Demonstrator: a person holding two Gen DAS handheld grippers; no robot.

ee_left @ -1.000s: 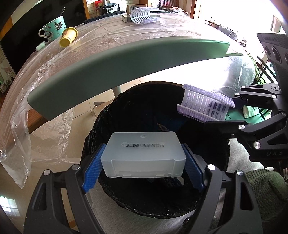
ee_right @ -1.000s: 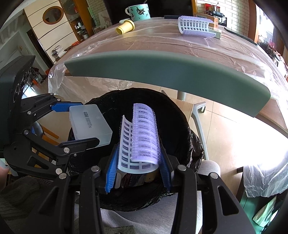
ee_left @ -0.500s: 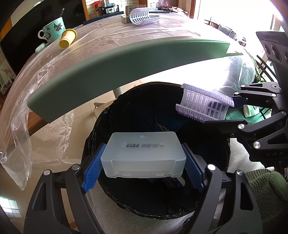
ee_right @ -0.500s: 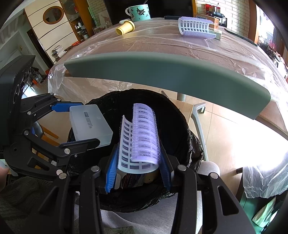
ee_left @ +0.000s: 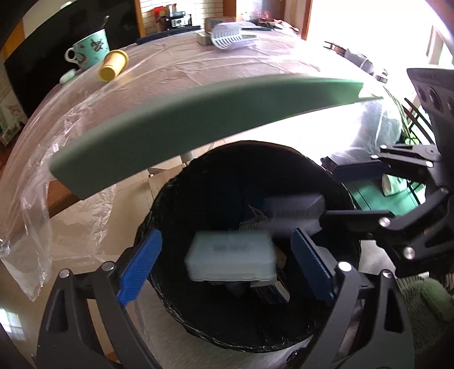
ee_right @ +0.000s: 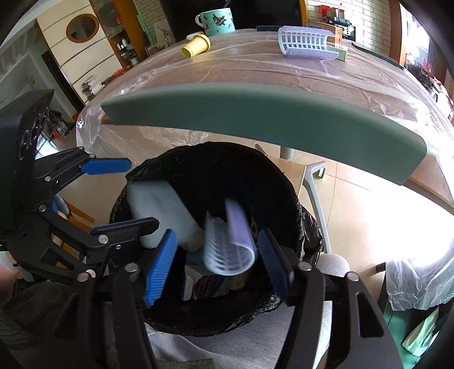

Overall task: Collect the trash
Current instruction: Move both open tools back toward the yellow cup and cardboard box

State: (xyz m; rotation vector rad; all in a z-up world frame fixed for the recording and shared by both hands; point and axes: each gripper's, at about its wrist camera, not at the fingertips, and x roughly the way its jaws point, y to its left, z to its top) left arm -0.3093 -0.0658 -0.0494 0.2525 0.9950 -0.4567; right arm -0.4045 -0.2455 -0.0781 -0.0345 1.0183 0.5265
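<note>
**Bin drop: two items released, table items outstanding**

Left gripper [ee_left: 224, 266]: jaws have just been opening and stand wide, the blue pads clear of everything. Holds nothing.

Translucent plastic box [ee_left: 230, 259]: below and between the left pads, touching neither, blurred, inside the mouth of the bin. In the left wrist view its long axis runs side to side across the jaw gap, broad printed face up. In the right wrist view it lies tilted against the bin's left inner wall.

Black-lined trash bin [ee_right: 283, 181]: under the green table edge [ee_right: 255, 119], between both grippers. Holds earlier cartons and scraps at the bottom.

Lilac hair roller [ee_right: 230, 244]: inside the bin, blurred, apart from both right pads. Its long axis runs away from the camera, tipped downward, open end toward the lens.

Right gripper [ee_right: 217, 261]: jaws have just been opening, part-way spread, empty.

Progress, as judged: box and roller count as binned. Outstanding on the plastic-covered table [ee_right: 255, 68], left to right: yellow cup [ee_right: 195, 46] on its side, teal mug [ee_right: 217, 18] (perhaps not trash), second hair roller [ee_right: 308, 42] lying crosswise.
</note>
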